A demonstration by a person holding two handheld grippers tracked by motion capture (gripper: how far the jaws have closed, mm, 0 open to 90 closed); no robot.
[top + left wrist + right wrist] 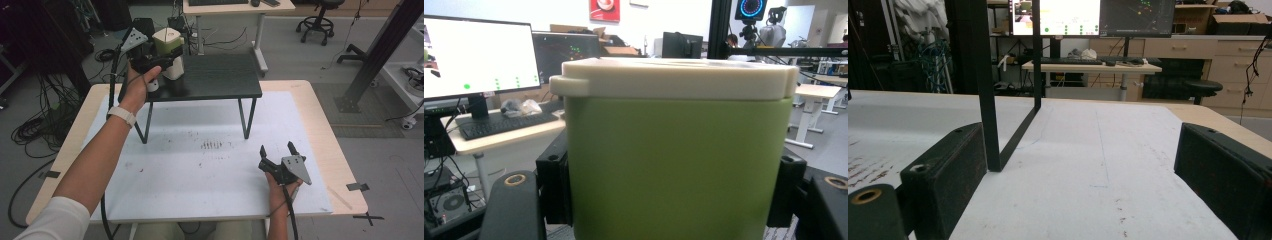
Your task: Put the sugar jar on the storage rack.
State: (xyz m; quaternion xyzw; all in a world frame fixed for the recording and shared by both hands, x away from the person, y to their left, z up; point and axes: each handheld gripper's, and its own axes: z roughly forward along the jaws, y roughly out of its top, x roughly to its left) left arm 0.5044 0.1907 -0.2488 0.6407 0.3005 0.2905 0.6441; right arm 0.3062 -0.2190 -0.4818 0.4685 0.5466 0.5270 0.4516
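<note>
A green container (168, 46) with a cream lid (166, 34) stands on a white base at the back left of a small black raised table (220, 75). My left gripper (166, 57) is shut on it. In the left gripper view both jaws press against the sides of the green container's wall (674, 165), under the cream lid (674, 80), with my left gripper (674, 192) clamped around it. My right gripper (277, 149) rests open on the white mat (200, 175) at the front right, nothing between its jaws (1078, 185).
The black table's thin legs (990, 100) stand on the mat ahead of the right gripper. The mat covers a wooden table (340, 165). Cables lie on the floor at the left (35, 130). Desks with monitors (479, 55) stand beyond.
</note>
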